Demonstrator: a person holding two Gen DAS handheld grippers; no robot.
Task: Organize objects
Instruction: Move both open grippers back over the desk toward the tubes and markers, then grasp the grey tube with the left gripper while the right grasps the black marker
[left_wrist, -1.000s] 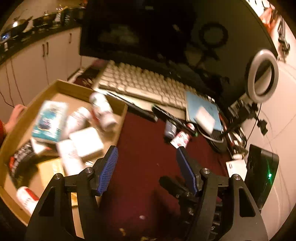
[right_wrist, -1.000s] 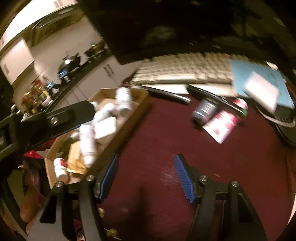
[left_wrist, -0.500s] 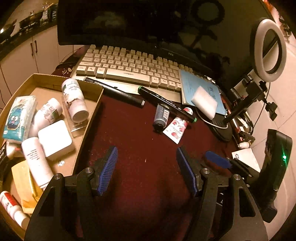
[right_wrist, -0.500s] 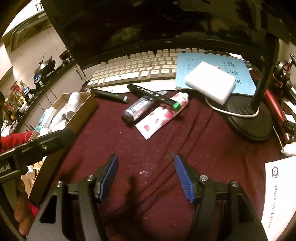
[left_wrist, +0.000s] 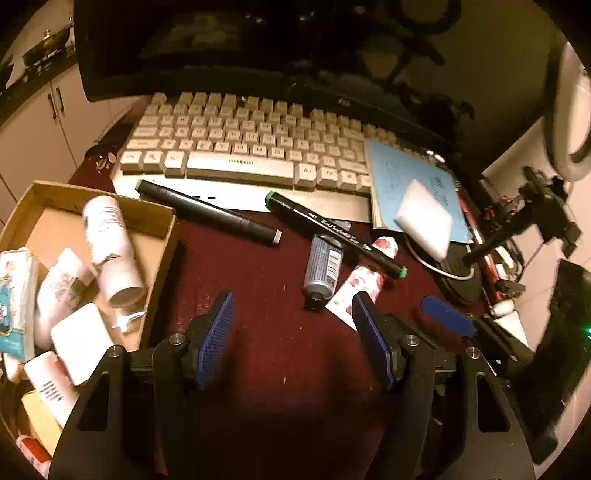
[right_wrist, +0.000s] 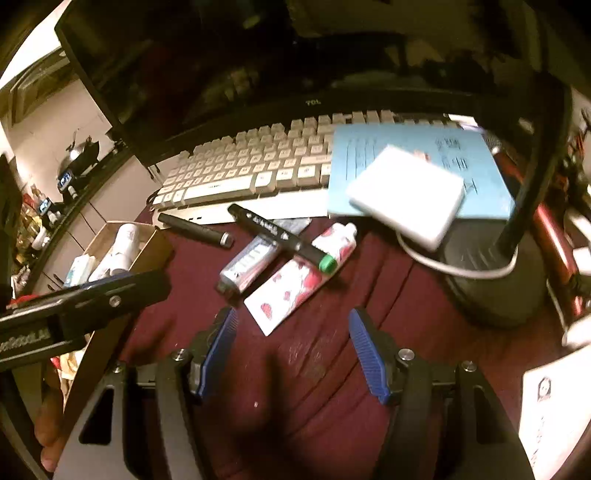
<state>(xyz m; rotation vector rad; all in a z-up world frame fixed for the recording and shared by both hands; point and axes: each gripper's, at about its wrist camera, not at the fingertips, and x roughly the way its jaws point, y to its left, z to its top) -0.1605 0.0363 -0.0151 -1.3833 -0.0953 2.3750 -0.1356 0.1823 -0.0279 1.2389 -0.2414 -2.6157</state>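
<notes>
The loose things still out on the dark red worktop (left_wrist: 258, 332) sit in a small heap just in front of the keyboard (left_wrist: 251, 147): a grey tube (left_wrist: 322, 267), a white tube with red strawberry print (right_wrist: 299, 280), and a green-capped marker (left_wrist: 332, 230) lying slantwise across both. A second black marker (left_wrist: 207, 212) lies apart, nearer the cardboard box (left_wrist: 162, 221) that already holds bottles and packets. Both tubes look light and soft-walled, likely to dent or squirt if pinched at the belly, so the firmer cap end or the flat crimped tail seems the safer hold. The markers look stiff, light and smooth, apt to roll or swivel, best taken across the barrel near the middle. Since the green-capped marker rests on top of the tubes, it probably wants lifting first. The left gripper (left_wrist: 291, 332) hangs with its jaws released and nothing between them; the grey tube's cap end lies just beyond the gap, nearer its right jaw, and the printed tube's tail is close by that same jaw. The right gripper (right_wrist: 291, 347) is likewise parted and empty, the printed tube's crimped tail lying just ahead of the gap, not yet within it. A white block (right_wrist: 406, 195) sits on a blue notebook (right_wrist: 476, 162) further right.
</notes>
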